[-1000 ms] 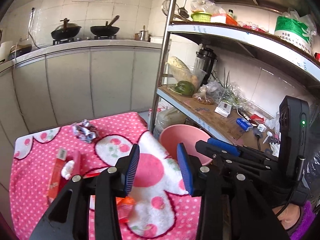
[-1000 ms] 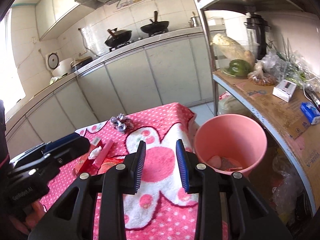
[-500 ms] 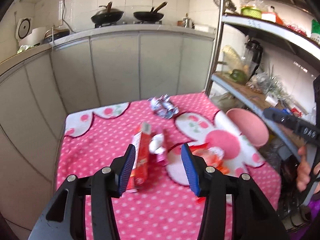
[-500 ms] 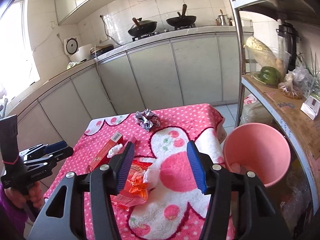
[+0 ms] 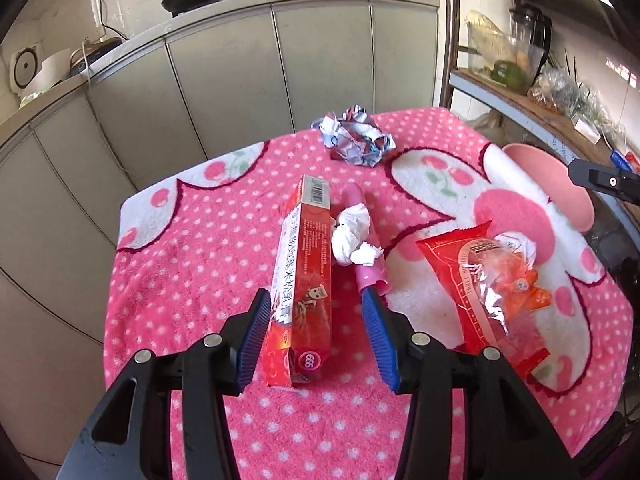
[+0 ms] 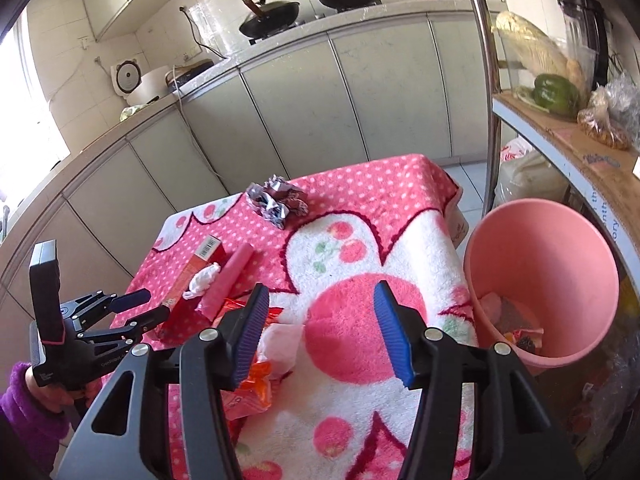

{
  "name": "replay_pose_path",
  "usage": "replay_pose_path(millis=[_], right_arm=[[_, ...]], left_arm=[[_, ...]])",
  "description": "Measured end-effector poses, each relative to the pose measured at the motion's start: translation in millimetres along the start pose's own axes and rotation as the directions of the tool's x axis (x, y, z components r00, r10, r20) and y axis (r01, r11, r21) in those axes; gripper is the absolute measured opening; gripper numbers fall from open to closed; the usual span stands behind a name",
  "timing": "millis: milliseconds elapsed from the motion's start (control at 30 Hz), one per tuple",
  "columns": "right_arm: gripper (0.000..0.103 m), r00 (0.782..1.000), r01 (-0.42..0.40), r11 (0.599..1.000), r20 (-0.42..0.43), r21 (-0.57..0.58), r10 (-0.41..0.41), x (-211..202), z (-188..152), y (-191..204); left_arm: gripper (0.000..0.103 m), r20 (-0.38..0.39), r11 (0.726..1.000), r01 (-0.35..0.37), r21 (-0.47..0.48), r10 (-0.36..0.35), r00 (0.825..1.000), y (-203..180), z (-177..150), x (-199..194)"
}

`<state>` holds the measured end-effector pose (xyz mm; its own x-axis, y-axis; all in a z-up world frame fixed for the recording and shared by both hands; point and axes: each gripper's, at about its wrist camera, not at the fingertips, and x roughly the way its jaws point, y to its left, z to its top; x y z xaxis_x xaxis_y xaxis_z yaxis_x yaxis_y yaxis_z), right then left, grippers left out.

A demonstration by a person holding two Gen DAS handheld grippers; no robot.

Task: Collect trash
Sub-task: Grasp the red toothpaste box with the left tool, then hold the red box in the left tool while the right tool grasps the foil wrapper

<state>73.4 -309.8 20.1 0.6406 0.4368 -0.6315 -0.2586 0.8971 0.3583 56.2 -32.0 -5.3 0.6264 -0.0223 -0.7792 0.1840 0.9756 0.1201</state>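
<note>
The left hand-held gripper (image 5: 316, 332) is spread wide, and its jaws have just been opening. The near end of the red carton (image 5: 306, 284) lies between them, but the pads do not press on it yet; the left pad is just beside the carton's side and the right pad stands clearly apart from it. To do this step well, I judge the jaws should come lower so the pads meet the two long sides of the carton squarely, then close slowly, because a light carton can slide on the soft pink cover of the bench (image 5: 192, 264). The white tissue wad (image 5: 352, 236) leans on the carton at about 1 o'clock from this gripper, and the pink tube (image 5: 366, 240) lies just beside it under the wad (the right pad may catch this tube if it closes carelessly). The crumpled foil ball (image 5: 356, 138) is far at 12 o'clock, well apart.

The right hand-held gripper (image 6: 320, 330) is also spread with nothing between the pads, and its jaws have just been opening too. The orange snack wrapper (image 6: 248, 376) lies at about 8 o'clock from it, partly hidden behind the left finger, so I think the gripper must shift toward that side before closing. The pink bin (image 6: 544, 280) stands at 3 o'clock, beside the bench edge, with some trash already at its bottom.
</note>
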Motion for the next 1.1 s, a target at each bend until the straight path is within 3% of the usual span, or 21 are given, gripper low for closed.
replay_pose_path(millis=[200, 400, 533, 667, 1100], right_arm=[[0.055, 1.000, 0.003, 0.999, -0.026, -0.042, -0.004, 12.1, 6.5, 3.4], [0.055, 0.999, -0.002, 0.994, -0.040, -0.107, -0.003, 31.5, 27.0, 21.1], [0.055, 0.999, -0.018, 0.989, -0.038, -0.150, 0.012, 50.6, 40.5, 34.9], [0.055, 0.998, -0.043, 0.981, -0.049, -0.188, 0.034, 71.8, 50.5, 45.2], [0.054, 0.996, -0.039, 0.947, -0.091, -0.320, 0.010, 142.1, 70.7, 70.4]], left_arm=[[0.047, -0.035, 1.000, -0.020, 0.001, 0.020, 0.999, 5.3, -3.7, 20.5], [0.047, -0.015, 0.999, -0.025, -0.033, 0.024, 1.000, 19.3, -9.4, 22.5], [0.039, 0.006, 0.999, -0.011, -0.052, 0.011, 1.000, 26.9, -12.7, 20.7], [0.023, 0.027, 0.997, 0.029, -0.077, -0.027, 0.999, 35.5, -15.3, 17.1], [0.021, 0.113, 0.962, 0.147, -0.231, -0.124, 0.986, 67.4, -22.8, -1.5]])
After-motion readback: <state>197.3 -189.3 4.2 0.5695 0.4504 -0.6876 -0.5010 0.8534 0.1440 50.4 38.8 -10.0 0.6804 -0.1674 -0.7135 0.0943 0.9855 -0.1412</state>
